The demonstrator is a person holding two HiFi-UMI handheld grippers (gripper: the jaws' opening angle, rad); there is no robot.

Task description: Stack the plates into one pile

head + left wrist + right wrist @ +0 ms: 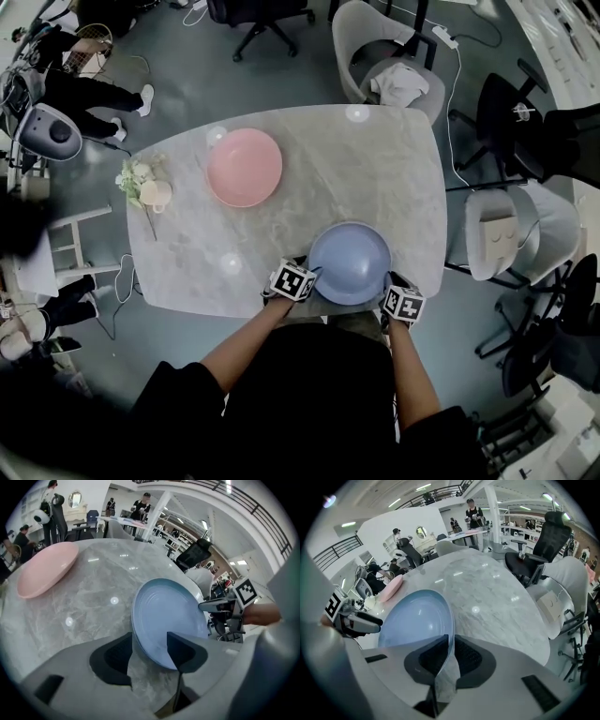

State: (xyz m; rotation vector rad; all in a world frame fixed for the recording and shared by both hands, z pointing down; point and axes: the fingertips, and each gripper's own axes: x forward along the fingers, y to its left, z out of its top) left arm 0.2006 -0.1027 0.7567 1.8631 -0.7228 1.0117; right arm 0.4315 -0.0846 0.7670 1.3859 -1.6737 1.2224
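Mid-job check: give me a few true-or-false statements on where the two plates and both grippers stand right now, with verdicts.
1. The right gripper is shut on the rim of the blue plate. True.
2. The left gripper is clamped tight on the blue plate. False: its jaws stand apart, with the plate's rim between them.
3. The pink plate is already stacked with the blue plate. False: the two are apart, and the pink plate lies farther off on the table, to the left.
4. The blue plate is at the table's near edge, right in front of the person. True.
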